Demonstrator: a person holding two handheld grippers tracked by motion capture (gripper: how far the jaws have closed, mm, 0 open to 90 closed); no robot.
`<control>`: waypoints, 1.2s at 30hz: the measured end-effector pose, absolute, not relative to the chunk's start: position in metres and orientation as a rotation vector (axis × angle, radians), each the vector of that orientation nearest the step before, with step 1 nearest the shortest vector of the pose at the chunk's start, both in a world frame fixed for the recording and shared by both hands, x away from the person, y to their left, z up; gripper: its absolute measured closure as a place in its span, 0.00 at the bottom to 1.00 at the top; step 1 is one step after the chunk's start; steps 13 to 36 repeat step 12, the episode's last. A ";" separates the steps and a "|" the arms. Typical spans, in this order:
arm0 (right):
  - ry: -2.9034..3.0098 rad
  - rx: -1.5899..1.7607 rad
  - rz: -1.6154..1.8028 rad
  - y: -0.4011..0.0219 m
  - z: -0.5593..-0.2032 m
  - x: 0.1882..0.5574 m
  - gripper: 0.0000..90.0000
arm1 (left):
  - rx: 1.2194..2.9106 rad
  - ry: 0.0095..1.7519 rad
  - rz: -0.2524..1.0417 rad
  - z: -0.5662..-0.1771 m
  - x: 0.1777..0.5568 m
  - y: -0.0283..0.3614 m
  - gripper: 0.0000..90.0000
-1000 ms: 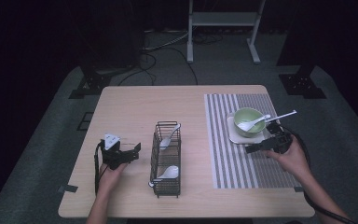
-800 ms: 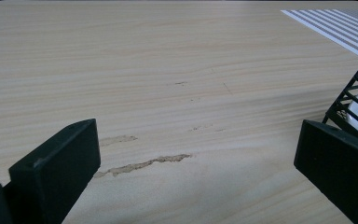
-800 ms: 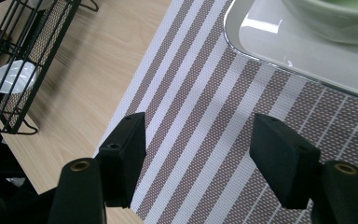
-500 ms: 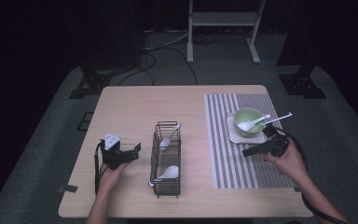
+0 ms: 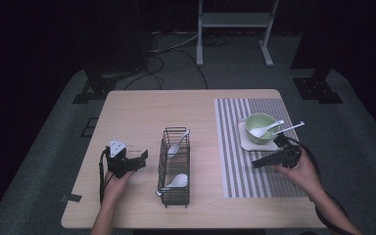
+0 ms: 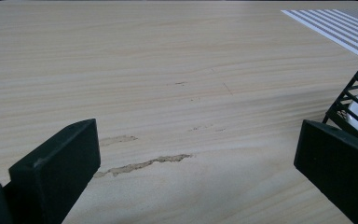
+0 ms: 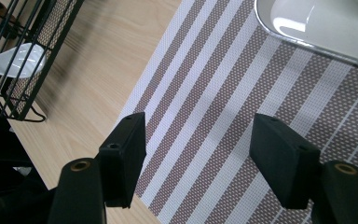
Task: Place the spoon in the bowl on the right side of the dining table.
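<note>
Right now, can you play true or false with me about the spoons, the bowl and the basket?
1. A white spoon lies in the green bowl. True.
2. The wire basket is empty. False: two spoons are in it.
3. The right gripper holds a spoon. False: its fingers are open above the striped mat.
4. The left gripper is open, with nothing between its fingers. True.

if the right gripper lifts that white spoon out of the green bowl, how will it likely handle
The white spoon looks glossy, like ceramic, so probably slippery between the pads and liable to chip if dropped. It seems stiff, so it should not bend. Leaning on the rim of the green bowl, it may pivot or slide when nudged.
</note>
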State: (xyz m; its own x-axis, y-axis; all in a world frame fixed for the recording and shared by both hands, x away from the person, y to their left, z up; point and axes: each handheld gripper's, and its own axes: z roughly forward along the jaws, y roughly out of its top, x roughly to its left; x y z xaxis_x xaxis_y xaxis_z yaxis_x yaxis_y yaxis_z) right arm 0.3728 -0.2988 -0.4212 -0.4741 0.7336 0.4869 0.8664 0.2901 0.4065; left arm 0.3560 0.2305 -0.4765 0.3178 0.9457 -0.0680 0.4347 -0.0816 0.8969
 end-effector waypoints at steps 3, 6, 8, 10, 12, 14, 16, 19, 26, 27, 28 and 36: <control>-2.342 -1.481 -0.948 -0.299 -0.424 0.371 0.39 | 1.679 1.261 0.708 -0.476 0.356 0.230 0.00; -2.336 -1.481 -0.957 -0.300 -0.426 0.369 0.39 | 1.678 1.261 0.709 -0.477 0.356 0.230 0.00; -2.334 -1.481 -0.965 -0.300 -0.426 0.368 0.39 | 1.680 1.263 0.708 -0.476 0.356 0.230 0.00; -2.335 -1.479 -0.978 -0.301 -0.427 0.366 0.39 | 1.681 1.264 0.708 -0.476 0.356 0.230 0.00; -2.331 -1.473 -0.996 -0.301 -0.427 0.364 0.39 | 1.683 1.264 0.708 -0.477 0.357 0.230 0.00; -2.331 -1.473 -0.996 -0.301 -0.427 0.364 0.39 | 1.683 1.264 0.708 -0.477 0.357 0.230 0.00; -2.331 -1.473 -0.996 -0.301 -0.427 0.364 0.39 | 1.683 1.264 0.708 -0.477 0.357 0.230 0.00; -2.331 -1.473 -0.996 -0.301 -0.427 0.364 0.39 | 1.683 1.264 0.708 -0.477 0.357 0.230 0.00; -2.331 -1.473 -0.996 -0.301 -0.427 0.364 0.39 | 1.683 1.264 0.708 -0.477 0.357 0.230 0.00; -2.331 -1.473 -0.996 -0.301 -0.427 0.364 0.39 | 1.683 1.264 0.708 -0.477 0.357 0.230 0.00; -2.331 -1.473 -0.996 -0.301 -0.427 0.364 0.39 | 1.683 1.264 0.708 -0.477 0.357 0.230 0.00; -2.331 -1.473 -0.996 -0.301 -0.427 0.364 0.39 | 1.683 1.264 0.708 -0.477 0.357 0.230 0.00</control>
